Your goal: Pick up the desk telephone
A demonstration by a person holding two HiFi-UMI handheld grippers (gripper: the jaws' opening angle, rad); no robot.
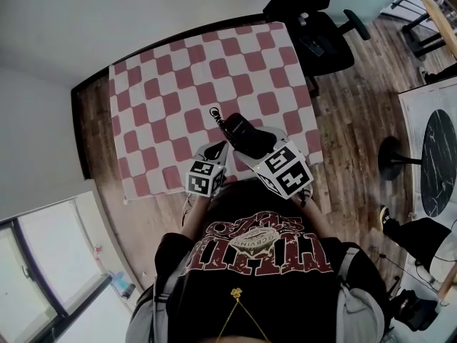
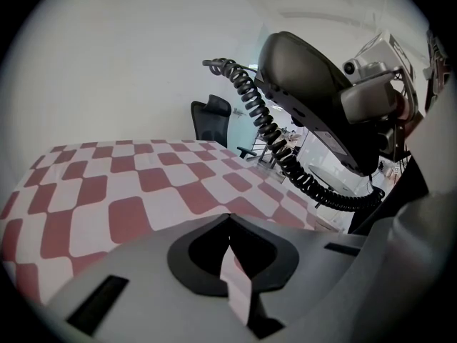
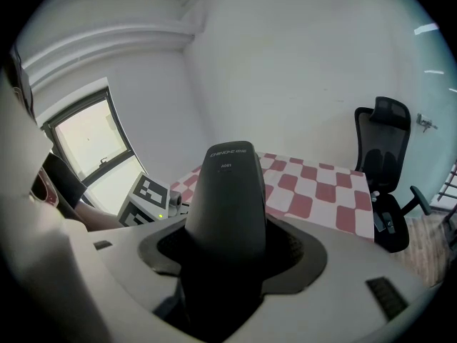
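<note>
My right gripper [image 1: 251,146] is shut on the black telephone handset [image 1: 238,129], which it holds in the air over the near edge of the checked table [image 1: 178,77]. In the right gripper view the handset [image 3: 228,191] stands up between the jaws and fills the gap. A coiled cord [image 1: 215,113] hangs off the handset's far end; in the left gripper view the cord [image 2: 275,138] curls under the handset [image 2: 310,106]. No phone base is in view. My left gripper [image 1: 218,151] hovers just left of the handset, its jaws [image 2: 230,224] together with nothing between them.
A red-and-white checked cloth covers the table [image 2: 107,184]. A black office chair [image 1: 314,20] stands at the table's far right corner. A round dark table [image 1: 439,159] is on the wood floor to the right. A window [image 3: 93,148] is on the left.
</note>
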